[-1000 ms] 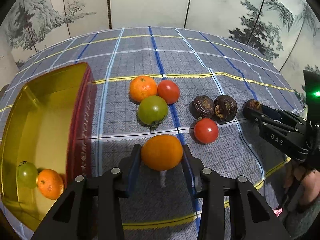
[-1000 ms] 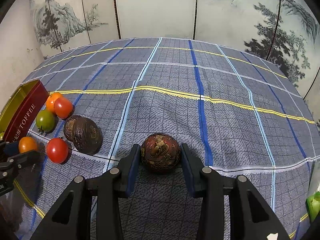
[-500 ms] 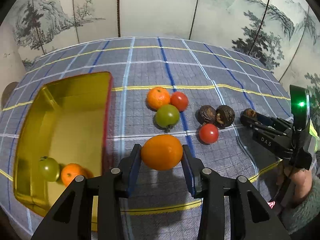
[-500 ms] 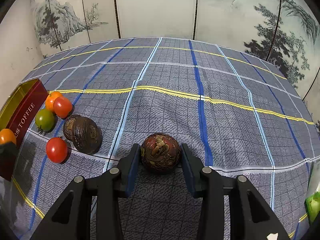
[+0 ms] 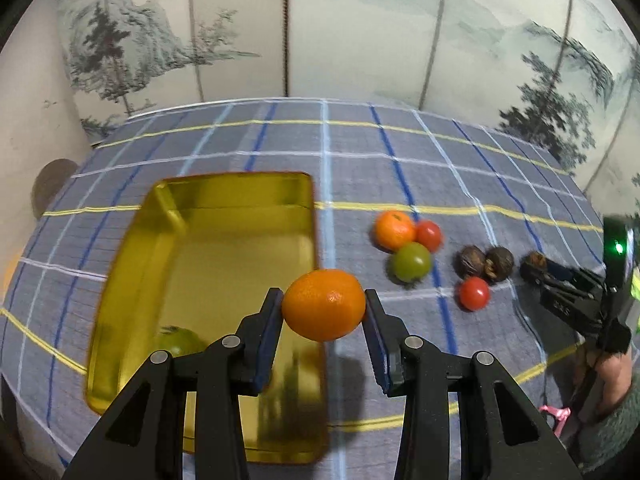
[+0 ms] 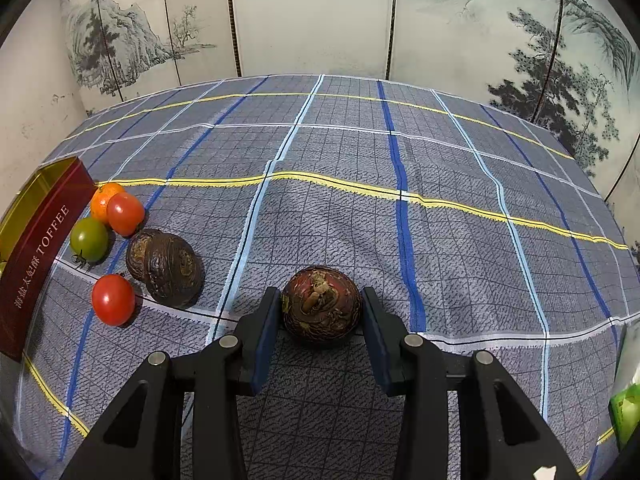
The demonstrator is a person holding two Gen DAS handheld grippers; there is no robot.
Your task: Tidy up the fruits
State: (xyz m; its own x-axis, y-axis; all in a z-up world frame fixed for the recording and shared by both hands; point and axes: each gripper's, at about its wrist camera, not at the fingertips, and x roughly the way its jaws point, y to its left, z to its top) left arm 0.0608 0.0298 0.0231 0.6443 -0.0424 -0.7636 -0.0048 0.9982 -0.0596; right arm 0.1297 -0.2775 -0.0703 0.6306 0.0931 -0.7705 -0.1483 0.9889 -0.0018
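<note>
My left gripper (image 5: 324,308) is shut on an orange (image 5: 323,304), held in the air over the right edge of the gold tin (image 5: 232,216). Inside the tin a green tomato (image 5: 180,340) shows, partly behind my finger. My right gripper (image 6: 322,308) is shut on a dark brown passion fruit (image 6: 322,306) just above the cloth; it also appears at the right of the left wrist view (image 5: 536,270). On the cloth lie a small orange (image 5: 394,229), two red tomatoes (image 5: 428,234) (image 5: 474,293), a green tomato (image 5: 411,261) and two dark passion fruits (image 5: 485,262).
The checked blue-grey tablecloth (image 6: 340,200) covers the table, backed by a painted folding screen (image 6: 312,16). The tin's red side reads TOFFEE (image 6: 40,248). A green packet (image 6: 626,408) sits at the right edge. A person's hand and sleeve (image 5: 608,392) hold the right gripper.
My left gripper has lifted and carried the orange leftward, from over the cloth to over the tin's right edge. The right gripper and its passion fruit have stayed still.
</note>
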